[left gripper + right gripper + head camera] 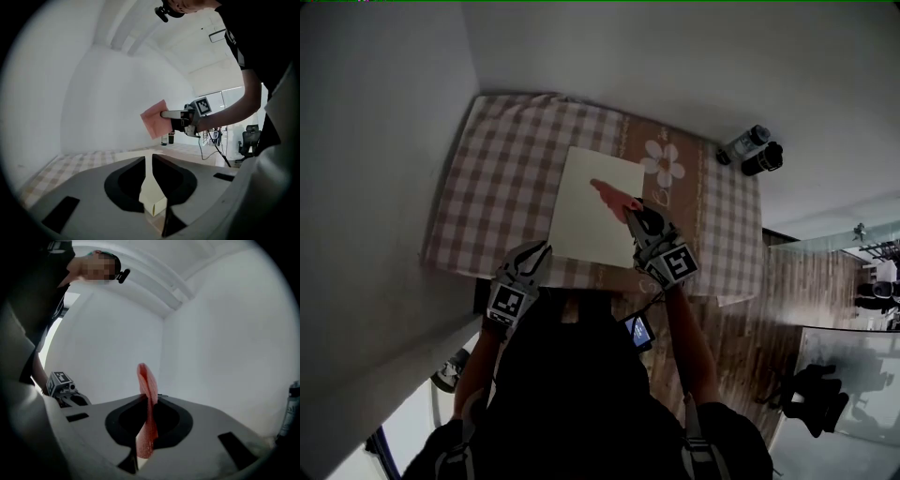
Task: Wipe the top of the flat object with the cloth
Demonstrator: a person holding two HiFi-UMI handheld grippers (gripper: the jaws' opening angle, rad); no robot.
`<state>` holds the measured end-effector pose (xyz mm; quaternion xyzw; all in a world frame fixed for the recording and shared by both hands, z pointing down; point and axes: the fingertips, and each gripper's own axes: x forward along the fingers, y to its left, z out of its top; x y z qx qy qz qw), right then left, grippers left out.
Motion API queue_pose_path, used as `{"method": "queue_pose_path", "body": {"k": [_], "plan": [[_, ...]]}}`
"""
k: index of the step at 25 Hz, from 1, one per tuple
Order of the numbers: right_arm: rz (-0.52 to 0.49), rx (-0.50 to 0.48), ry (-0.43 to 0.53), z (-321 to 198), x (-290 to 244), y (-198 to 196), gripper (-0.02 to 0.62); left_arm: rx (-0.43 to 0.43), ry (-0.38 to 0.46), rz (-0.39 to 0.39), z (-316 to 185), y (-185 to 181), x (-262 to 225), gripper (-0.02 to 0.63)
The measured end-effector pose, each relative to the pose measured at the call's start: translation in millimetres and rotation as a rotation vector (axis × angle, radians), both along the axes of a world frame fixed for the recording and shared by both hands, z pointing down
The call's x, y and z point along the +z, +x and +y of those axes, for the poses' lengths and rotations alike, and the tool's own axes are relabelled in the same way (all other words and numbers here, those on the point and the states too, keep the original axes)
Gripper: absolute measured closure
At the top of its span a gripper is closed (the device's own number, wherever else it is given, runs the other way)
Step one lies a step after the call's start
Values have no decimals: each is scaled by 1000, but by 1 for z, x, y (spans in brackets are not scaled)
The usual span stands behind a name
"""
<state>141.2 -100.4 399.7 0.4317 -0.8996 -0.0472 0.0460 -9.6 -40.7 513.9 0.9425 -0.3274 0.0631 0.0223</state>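
Observation:
A cream flat object [584,220] lies in the middle of a checked tablecloth [502,178]. My right gripper [630,212] hangs over the object's right part and is shut on a pink-red cloth [607,194]. The cloth [147,390] stands up out of the closed jaws of that gripper [151,396]. From the left gripper view, the cloth [154,123] and right gripper [164,114] are raised above the table. My left gripper [543,251] is at the object's near left corner. Its jaws [148,157] stand a narrow slit apart, and the object's corner [151,199] shows in the gap.
A brown strip with a white flower print [664,162] runs down the cloth's right side. Two bottles [752,150] stand at the far right corner. White walls close in on the left and behind. A small device [639,329] and a black chair [814,396] are on the wooden floor.

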Motion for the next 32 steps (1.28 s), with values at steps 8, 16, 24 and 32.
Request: {"method": "queue_pose_path", "body": {"k": [8,16,24,32], "plan": [[127,-116,-3,-92,21,-15,581,-21,-103,-64,-17,-9,46,483],[370,-136,-71,-181,58,-20,580,81,-143,-155,-18,8,66,370],[591,-118,-131,-225,106,-23,580,123,-190,-246,-12,16,100,368],[653,-142,-312,-237,161,-26,580,248,-188,-333,0,26,112,322]]}}
